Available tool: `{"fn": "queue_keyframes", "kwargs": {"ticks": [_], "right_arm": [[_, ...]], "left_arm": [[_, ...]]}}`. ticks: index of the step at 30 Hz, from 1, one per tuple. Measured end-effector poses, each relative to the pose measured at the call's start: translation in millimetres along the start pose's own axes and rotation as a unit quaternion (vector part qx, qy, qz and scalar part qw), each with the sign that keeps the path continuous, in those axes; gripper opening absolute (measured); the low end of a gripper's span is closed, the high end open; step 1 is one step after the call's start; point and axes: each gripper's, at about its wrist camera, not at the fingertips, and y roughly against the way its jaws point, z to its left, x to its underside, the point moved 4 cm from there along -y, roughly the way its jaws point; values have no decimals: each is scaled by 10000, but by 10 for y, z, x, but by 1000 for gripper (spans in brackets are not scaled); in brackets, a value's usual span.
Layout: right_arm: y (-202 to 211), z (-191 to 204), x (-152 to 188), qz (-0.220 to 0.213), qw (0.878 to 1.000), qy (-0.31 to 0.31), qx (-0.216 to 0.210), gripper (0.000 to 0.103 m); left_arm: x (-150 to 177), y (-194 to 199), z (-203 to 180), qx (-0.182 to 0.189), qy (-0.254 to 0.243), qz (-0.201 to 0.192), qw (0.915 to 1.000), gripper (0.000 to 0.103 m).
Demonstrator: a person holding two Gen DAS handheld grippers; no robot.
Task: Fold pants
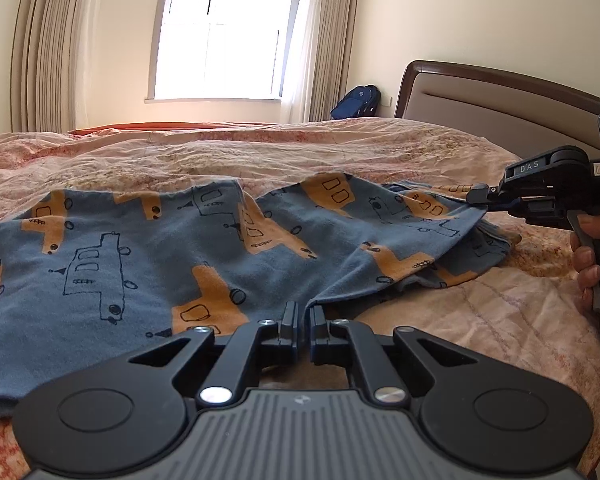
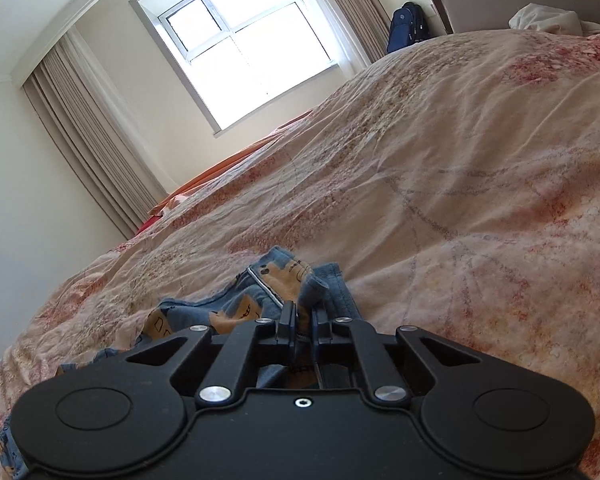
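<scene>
Blue pants [image 1: 160, 248] printed with orange vehicles lie spread across the bed, rumpled toward the right. My left gripper [image 1: 303, 316] sits at their near edge, its jaws shut on a fold of the blue cloth. Farther right, my right gripper [image 1: 478, 196] pinches the pants' far right edge and lifts it slightly, held by a person's hand [image 1: 588, 264]. In the right wrist view the right gripper [image 2: 303, 318] is shut on bunched cloth of the pants [image 2: 284, 280], whose hem sticks up between the fingers.
A pink floral quilt [image 1: 480, 320] covers the bed. A brown padded headboard [image 1: 500, 100] stands at the right, a blue backpack [image 1: 358, 102] leans by the wall, and a bright window [image 1: 220, 32] with curtains is behind. White cloth [image 2: 548, 20] lies near the headboard.
</scene>
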Motion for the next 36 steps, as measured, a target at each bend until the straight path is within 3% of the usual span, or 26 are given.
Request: {"fn": "queue_keyframes", "kwargs": {"ticks": [5, 8, 12, 16, 19, 21, 22, 24, 26, 30, 32, 36], "right_arm": [[363, -19, 18, -398, 9989, 206, 151, 7], [453, -97, 153, -321, 9990, 191, 259, 7], [465, -174, 347, -228, 9991, 91, 355, 8], [465, -189, 404, -274, 9988, 66, 394, 13], [497, -141, 421, -323, 9985, 169, 408, 25], [521, -117, 452, -305, 9985, 221, 396, 38], [543, -84, 466, -300, 9984, 251, 407, 54], [575, -54, 512, -284, 9976, 343, 526, 66], [611, -24, 563, -280, 9976, 384, 506, 66], [569, -43, 571, -139, 9990, 261, 336, 74], [530, -37, 561, -64, 9998, 141, 119, 80], [468, -33, 568, -78, 9998, -123, -136, 83]], "left_arm": [[-108, 50, -33, -113, -330, -156, 9993, 5], [5, -40, -28, -160, -309, 80, 9994, 5], [97, -65, 0, -116, -219, 84, 9997, 6], [103, -70, 94, -5, -63, 68, 10000, 7], [124, -63, 110, 58, 6, 45, 10000, 11], [118, -59, 116, 119, 49, 19, 9999, 22], [111, -31, 108, 185, 69, -28, 9998, 29], [82, 30, 91, 269, 66, -127, 9995, 69], [37, 122, 73, 179, 34, -291, 9994, 86], [-39, 317, 93, -125, -11, -647, 9978, 102], [-31, 381, 165, -307, 59, -785, 9964, 102], [49, 328, 412, -561, 657, -499, 9950, 102]]}}
